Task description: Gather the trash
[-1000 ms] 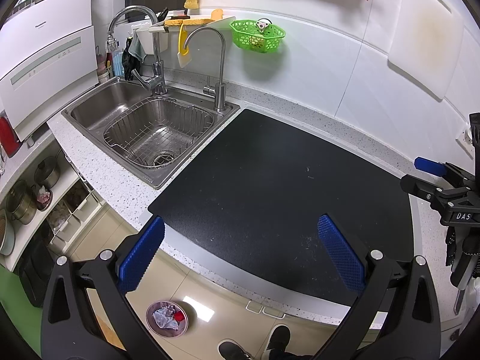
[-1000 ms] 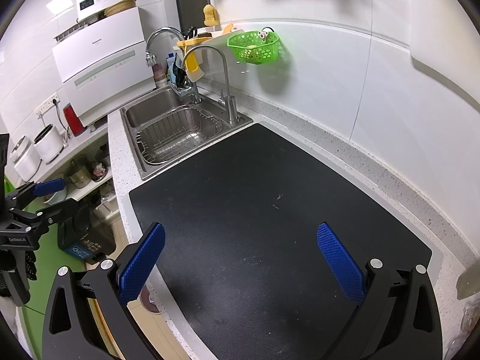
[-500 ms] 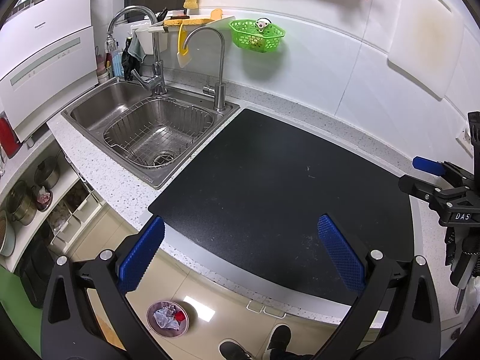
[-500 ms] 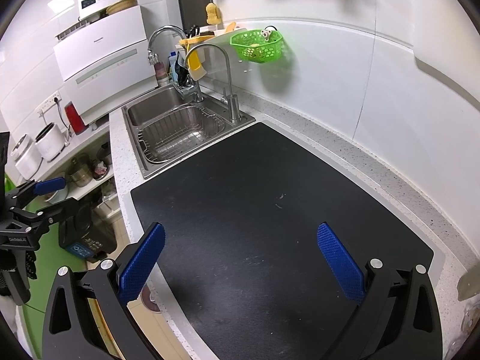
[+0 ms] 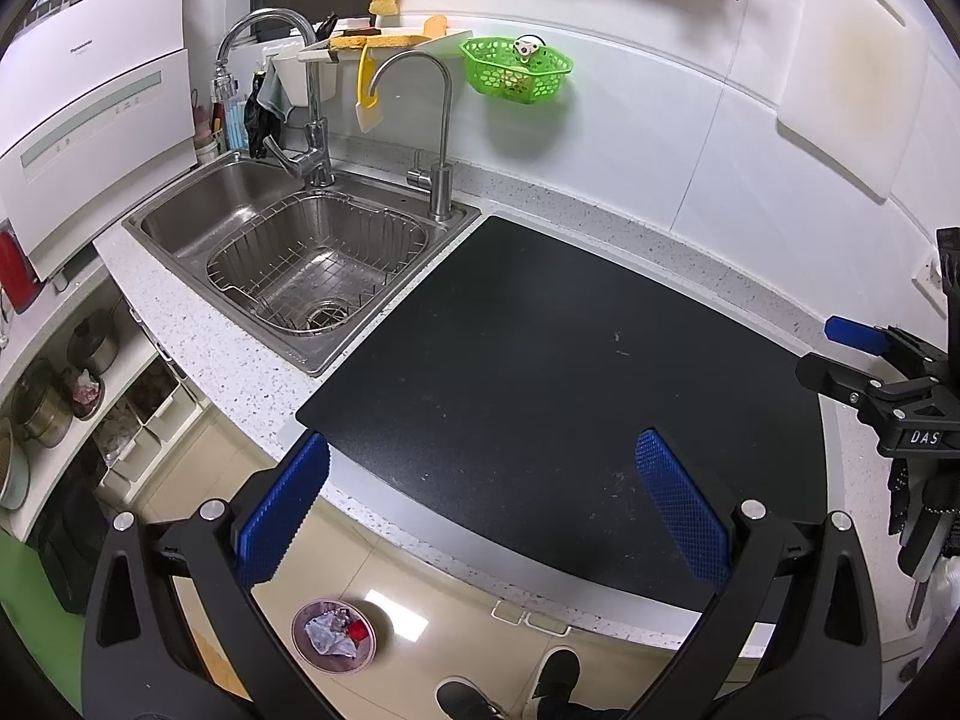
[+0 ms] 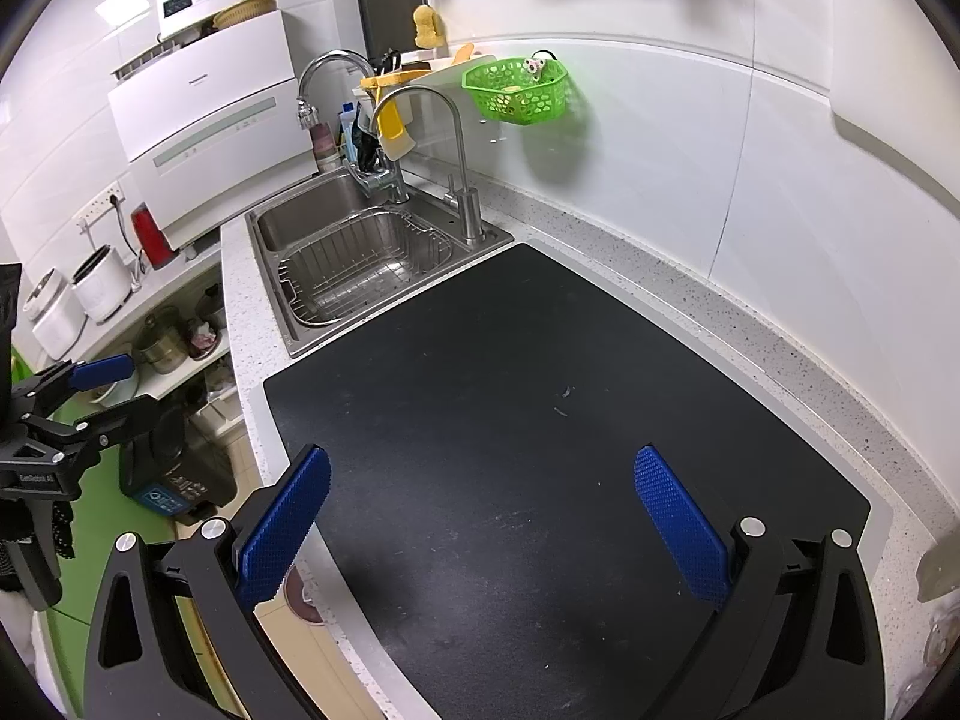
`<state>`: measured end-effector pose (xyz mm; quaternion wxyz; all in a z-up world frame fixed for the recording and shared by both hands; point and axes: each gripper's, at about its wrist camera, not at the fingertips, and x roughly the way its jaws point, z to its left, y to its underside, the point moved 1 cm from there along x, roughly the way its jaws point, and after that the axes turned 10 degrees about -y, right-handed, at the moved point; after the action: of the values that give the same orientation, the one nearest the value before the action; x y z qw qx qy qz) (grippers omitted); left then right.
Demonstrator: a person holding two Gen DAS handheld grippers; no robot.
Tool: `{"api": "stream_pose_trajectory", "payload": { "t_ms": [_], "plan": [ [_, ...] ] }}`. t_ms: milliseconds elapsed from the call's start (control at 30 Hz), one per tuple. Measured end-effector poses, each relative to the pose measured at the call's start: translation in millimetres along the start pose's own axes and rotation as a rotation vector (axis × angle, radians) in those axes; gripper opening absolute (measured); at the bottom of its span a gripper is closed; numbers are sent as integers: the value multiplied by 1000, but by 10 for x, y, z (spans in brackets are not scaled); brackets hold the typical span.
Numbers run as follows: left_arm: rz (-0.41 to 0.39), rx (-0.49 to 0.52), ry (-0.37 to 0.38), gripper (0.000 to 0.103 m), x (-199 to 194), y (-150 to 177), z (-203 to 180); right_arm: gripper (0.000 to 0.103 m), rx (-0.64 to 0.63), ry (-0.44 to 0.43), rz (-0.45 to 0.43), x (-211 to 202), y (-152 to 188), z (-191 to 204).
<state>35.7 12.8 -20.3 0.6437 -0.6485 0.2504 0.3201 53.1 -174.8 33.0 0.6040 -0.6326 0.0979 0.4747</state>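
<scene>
A small round bin [image 5: 333,636] on the floor holds crumpled silver and red trash [image 5: 336,635]; its rim [image 6: 298,594] peeks out past the counter edge in the right wrist view. My left gripper [image 5: 480,504] hovers open above the counter's front edge with nothing between its blue pads. My right gripper [image 6: 480,522] is open and empty above the black mat [image 6: 540,450]. Each gripper shows at the side of the other's view: the right gripper [image 5: 864,360], the left gripper [image 6: 72,396]. Only faint crumbs lie on the mat [image 5: 540,360].
A steel sink [image 5: 300,264] with a wire basket and two faucets sits left of the mat. A green basket [image 5: 516,69] hangs on the wall. A white appliance [image 5: 90,138] stands far left. Shelves with pots [image 5: 54,396] sit below. Shoes [image 5: 510,690] stand on the floor.
Both grippers have drifted only slightly over the counter and stay open and empty. Nothing else has moved.
</scene>
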Motion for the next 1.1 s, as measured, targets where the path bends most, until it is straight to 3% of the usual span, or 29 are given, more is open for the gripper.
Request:
{"api": "stream_pose_trajectory", "payload": {
  "t_ms": [167, 400, 633, 1100],
  "plan": [
    [21, -10, -59, 100, 42, -9, 25, 97, -1, -1, 0, 5, -1, -2],
    [71, -69, -4, 100, 122, 1, 87, 97, 1, 5, 0, 0, 18, 6],
    [94, -44, -81, 100, 124, 12, -4, 97, -1, 1, -1, 3, 24, 0],
    [84, -107, -67, 100, 81, 31, 66, 97, -4, -4, 0, -12, 24, 20]
  ]
}}
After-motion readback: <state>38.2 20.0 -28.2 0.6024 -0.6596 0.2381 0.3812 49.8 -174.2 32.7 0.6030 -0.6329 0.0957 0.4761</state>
